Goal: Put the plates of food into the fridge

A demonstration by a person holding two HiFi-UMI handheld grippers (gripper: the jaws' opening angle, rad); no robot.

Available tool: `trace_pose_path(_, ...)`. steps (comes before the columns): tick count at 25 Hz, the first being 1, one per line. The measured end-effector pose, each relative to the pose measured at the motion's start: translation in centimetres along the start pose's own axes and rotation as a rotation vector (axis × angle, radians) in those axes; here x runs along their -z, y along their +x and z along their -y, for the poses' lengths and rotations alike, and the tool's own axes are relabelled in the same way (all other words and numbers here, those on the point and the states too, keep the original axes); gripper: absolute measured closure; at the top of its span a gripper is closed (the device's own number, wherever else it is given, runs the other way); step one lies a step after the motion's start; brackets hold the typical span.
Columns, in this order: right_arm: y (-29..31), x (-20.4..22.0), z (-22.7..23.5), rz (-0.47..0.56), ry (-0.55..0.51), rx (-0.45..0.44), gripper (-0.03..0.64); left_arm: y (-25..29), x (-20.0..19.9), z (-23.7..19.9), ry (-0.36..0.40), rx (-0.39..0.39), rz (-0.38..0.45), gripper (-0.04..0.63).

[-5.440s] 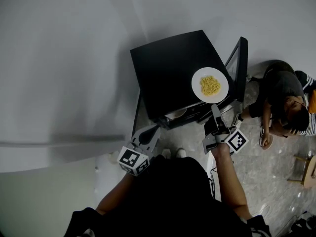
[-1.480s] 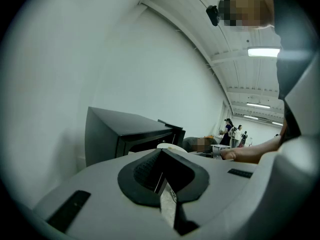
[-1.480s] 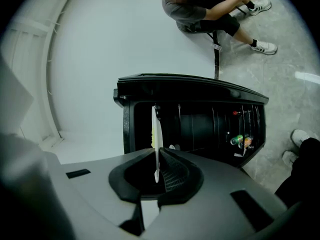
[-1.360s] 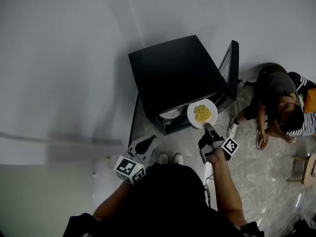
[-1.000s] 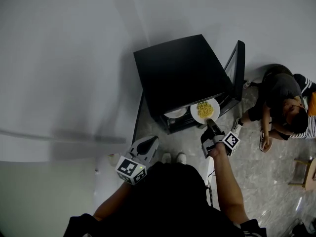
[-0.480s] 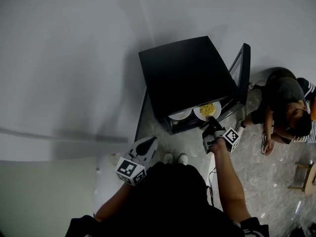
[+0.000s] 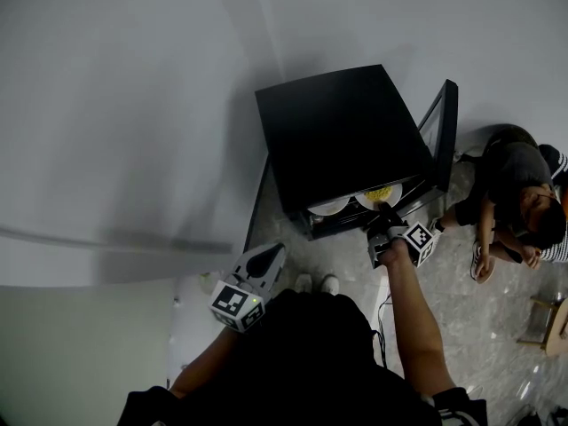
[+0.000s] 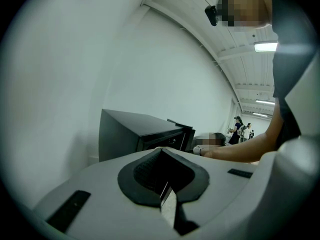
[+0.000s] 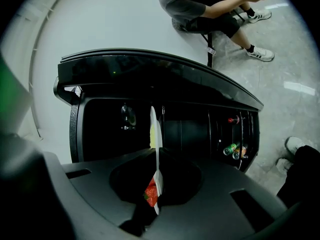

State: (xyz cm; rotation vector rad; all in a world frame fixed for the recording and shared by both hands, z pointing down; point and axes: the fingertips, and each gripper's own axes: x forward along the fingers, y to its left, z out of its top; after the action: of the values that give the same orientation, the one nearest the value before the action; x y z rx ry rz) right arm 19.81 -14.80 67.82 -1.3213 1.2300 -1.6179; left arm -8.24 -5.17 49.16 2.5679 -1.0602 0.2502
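R gripper (image 7: 382,209) clamps noodle plate (image 7: 380,193) by rim, plate partly inside black fridge (image 7: 342,131) beside another plate (image 7: 329,206); L gripper (image 7: 269,254) jaws together, empty, well short of fridge

At the head view's right edge a person (image 7: 515,193) in a dark top sits on the marbled floor (image 7: 479,344), a wooden stool (image 7: 556,313) near, lower right.
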Motion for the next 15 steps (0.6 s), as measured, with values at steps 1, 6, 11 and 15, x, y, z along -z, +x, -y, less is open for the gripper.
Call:
trace_pose_path(1,0.2,-0.1,0.0,0.000,-0.001,0.003,0.581,0.1,0.0,0.0,0.000,0.000,0.000,0.572)
trace_pose_path(6,1.0,0.1,-0.2,-0.005,-0.005,0.012,0.581,0.1,0.0,-0.2,0.003,-0.004,-0.004,0.572)
trace_pose_path(11,1.3,0.1,-0.5,-0.012,-0.025,0.020,0.581,-0.2,-0.2,0.0,0.001,-0.012,-0.010,0.572)
trace_pose_path(15,2.0,0.0,-0.6,-0.015,-0.031,0.025,0.581,0.1,-0.2,0.0,0.006,-0.011,-0.012,0.572)
